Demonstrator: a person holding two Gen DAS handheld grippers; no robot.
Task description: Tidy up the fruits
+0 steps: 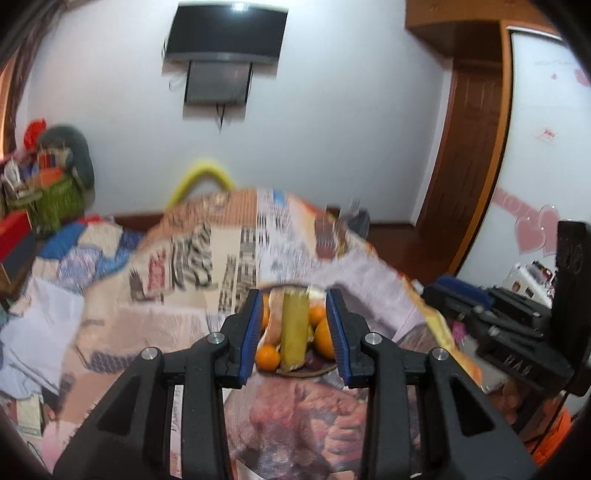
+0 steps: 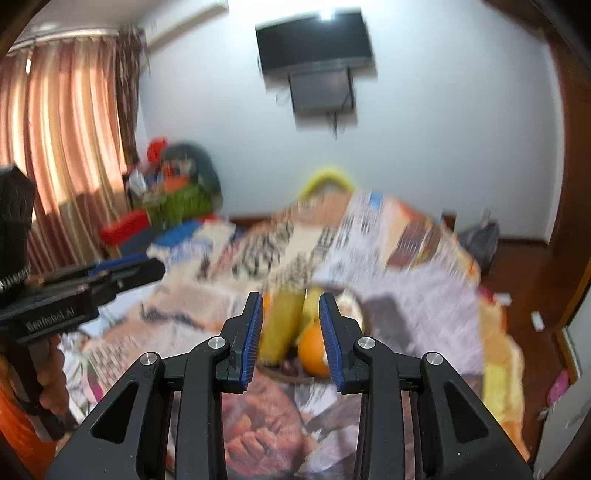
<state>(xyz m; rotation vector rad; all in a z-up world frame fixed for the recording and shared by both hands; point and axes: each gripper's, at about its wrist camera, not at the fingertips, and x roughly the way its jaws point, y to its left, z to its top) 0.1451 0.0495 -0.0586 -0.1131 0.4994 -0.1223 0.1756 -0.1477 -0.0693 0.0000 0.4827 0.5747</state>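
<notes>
A brown plate [image 1: 295, 373] of fruit lies on a newspaper-covered table [image 1: 184, 295]. It holds oranges [image 1: 267, 357], a long yellow-green piece [image 1: 294, 328] and a dark purple fruit [image 1: 314, 363]. My left gripper [image 1: 293, 295] hangs above and short of the plate, its blue pads apart and bare, the fruit showing through the gap. My right gripper [image 2: 291, 299] stands the same way, open with nothing in it, framing the yellow-green piece [image 2: 279, 328] and an orange [image 2: 312, 352] on the plate [image 2: 280, 373]. Each gripper sees the other at its side. Both views are motion-blurred.
A wall television [image 1: 225, 33] hangs beyond the table. A green basket [image 1: 55, 199] of clutter and a red box [image 1: 14, 232] stand at the far left, by curtains [image 2: 66, 129]. A wooden door [image 1: 469, 147] is on the right. A hand [image 2: 51, 376] holds the left gripper's handle.
</notes>
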